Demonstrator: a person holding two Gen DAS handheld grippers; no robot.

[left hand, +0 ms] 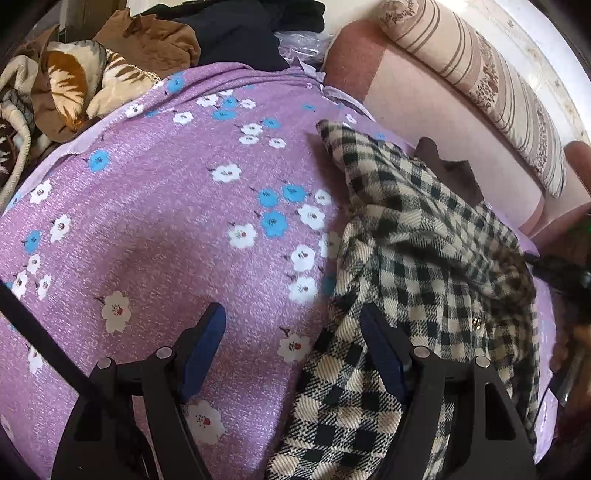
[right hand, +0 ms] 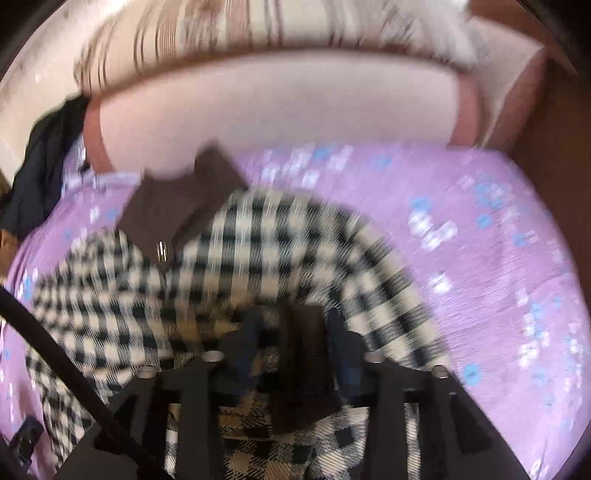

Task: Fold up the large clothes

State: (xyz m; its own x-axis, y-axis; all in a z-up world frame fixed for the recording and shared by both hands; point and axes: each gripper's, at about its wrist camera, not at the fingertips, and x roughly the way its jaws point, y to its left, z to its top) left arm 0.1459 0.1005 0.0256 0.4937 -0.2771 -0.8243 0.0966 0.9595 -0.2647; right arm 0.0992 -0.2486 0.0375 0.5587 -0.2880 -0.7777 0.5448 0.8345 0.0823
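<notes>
The left gripper (left hand: 291, 332) hangs with its jaws spread and nothing pinched: bare purple floral bedsheet (left hand: 155, 221) lies between them, and the checked garment (left hand: 424, 266) starts under the right-hand finger and spreads away on that side. Ahead of these jaws the sheet runs open and flat, with free room straight on and to the left. Further off, past the sheet's far edge, a heap of brown and patterned blankets (left hand: 74, 81) and dark clothes (left hand: 243, 33) crowds the left corner. Off to the right rises a pink headboard (left hand: 424, 103) with a striped bolster (left hand: 491, 85) along its top. The right gripper (right hand: 295, 332) is badly blurred; a dark brown strip of cloth (right hand: 303, 362) sits between its jaws, but I cannot tell whether they press it. The checked garment lies under and just ahead of them, its brown lining (right hand: 177, 206) showing beyond, and open sheet stretches to their right up to the headboard.
</notes>
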